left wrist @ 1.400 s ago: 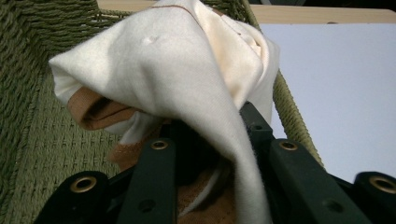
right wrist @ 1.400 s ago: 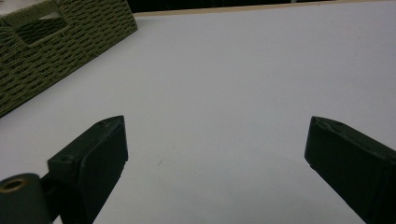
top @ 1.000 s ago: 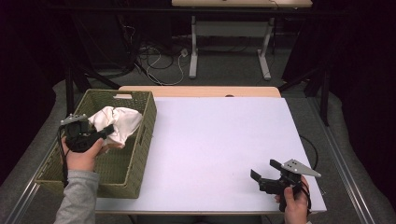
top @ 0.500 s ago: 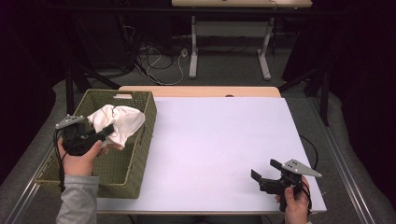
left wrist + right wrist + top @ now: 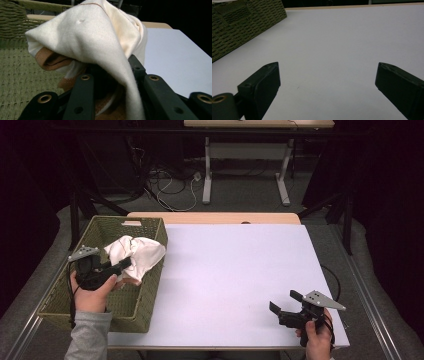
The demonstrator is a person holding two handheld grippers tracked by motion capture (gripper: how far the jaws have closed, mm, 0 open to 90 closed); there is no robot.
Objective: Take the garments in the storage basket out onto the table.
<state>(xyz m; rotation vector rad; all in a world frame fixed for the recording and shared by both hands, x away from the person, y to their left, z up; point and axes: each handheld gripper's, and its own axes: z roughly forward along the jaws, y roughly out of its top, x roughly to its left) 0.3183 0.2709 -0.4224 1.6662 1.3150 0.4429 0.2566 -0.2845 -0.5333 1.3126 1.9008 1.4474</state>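
My left gripper [image 5: 120,265] is clamped on the cream-white crumpled cotton cloth [image 5: 137,256], held above the olive woven basket [image 5: 145,292]. Right gripper [image 5: 286,302] idle, jaws wide. Lift high enough to clear the rim before swinging to the white table [image 5: 235,270].

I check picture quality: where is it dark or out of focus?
High view: the white table is evenly lit, the surroundings dark. Left gripper view: the cloth is soft, near the lens. Right gripper view: the right tongs look slightly blurred.
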